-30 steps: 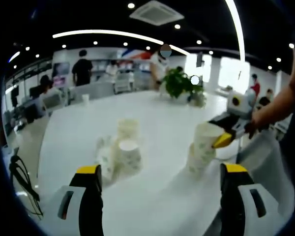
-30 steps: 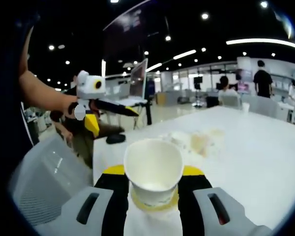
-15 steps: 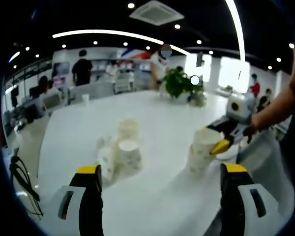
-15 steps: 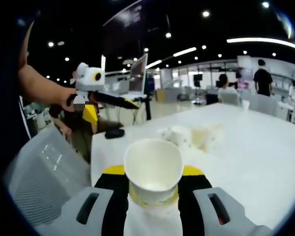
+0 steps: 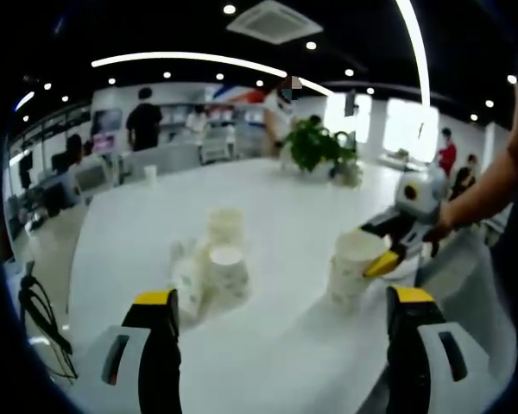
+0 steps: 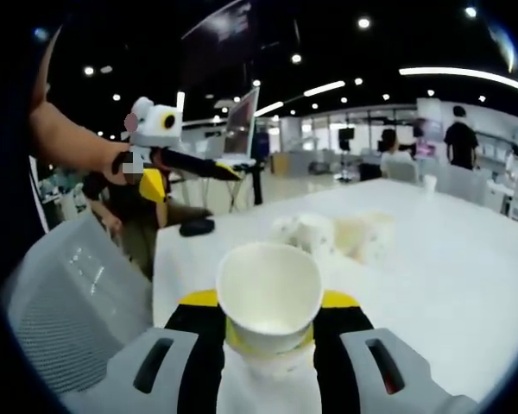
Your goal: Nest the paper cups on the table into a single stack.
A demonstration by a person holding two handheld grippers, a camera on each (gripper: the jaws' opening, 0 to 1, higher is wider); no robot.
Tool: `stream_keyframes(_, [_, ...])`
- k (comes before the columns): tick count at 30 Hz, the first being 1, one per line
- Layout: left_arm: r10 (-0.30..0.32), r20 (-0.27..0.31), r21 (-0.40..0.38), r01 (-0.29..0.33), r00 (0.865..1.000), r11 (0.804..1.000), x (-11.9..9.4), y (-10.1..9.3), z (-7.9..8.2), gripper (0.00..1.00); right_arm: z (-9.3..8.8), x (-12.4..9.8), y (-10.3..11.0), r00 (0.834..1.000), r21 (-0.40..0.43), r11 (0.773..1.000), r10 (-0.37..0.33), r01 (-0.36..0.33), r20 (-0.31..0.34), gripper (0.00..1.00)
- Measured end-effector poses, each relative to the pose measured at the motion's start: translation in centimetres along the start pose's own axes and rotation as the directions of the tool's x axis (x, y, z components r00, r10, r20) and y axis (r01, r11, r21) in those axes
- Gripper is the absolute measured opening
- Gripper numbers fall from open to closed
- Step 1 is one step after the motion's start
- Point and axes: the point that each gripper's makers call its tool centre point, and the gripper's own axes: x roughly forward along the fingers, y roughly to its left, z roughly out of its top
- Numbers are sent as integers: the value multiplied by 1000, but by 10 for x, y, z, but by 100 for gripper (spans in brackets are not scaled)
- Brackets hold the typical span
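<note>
While the right gripper (image 6: 268, 332) clamps a white paper cup (image 6: 268, 297) sitting atop the nested cup stack (image 5: 350, 285) on the white table (image 5: 268, 216), the left gripper (image 5: 281, 345) hangs with jaws wide. Loose cups (image 5: 214, 267) cluster near the middle.

Left gripper view: the left gripper (image 5: 289, 345) stands with its yellow-tipped jaws wide apart, nothing between them, above the near edge of the white table (image 5: 268, 207). A cluster of paper cups (image 5: 211, 267) sits left of centre; one cup (image 5: 226, 272) is upright with its mouth open, and another cup (image 5: 224, 226) stands behind it. To the right, the right gripper (image 5: 382, 253) clamps the rim of the top cup on a short stack of paper cups (image 5: 352, 272) resting on the table. A potted plant (image 5: 318, 148) stands at the far edge.
</note>
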Motion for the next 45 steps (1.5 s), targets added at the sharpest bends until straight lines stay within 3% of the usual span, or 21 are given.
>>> stream_keyframes(19, [-5, 15, -2, 5, 1000, 1000, 4, -6, 4, 98, -2, -1, 3, 999, -47, 999, 2, -5, -50, 41])
stream_keyframes(26, [-5, 24, -1, 5, 1000, 1000, 6, -5, 7, 98, -6, -2, 0, 996, -150, 988, -34, 21, -85, 43])
stream_keyframes(34, [-2, 28, -3, 2, 1000, 1000, 5, -6, 9, 98, -4, -6, -3, 995, -117, 993, -36, 26, -88, 44])
stream_keyframes(40, [-4, 34, -4, 4, 999, 1000, 6, -8, 12, 98, 11, -14, -5, 999, -57, 998, -20, 18, -42, 58])
stream_keyframes(45, [-8, 38, -2, 8, 999, 1000, 9, -8, 14, 98, 35, -23, -20, 999, -18, 999, -32, 32, -6, 79])
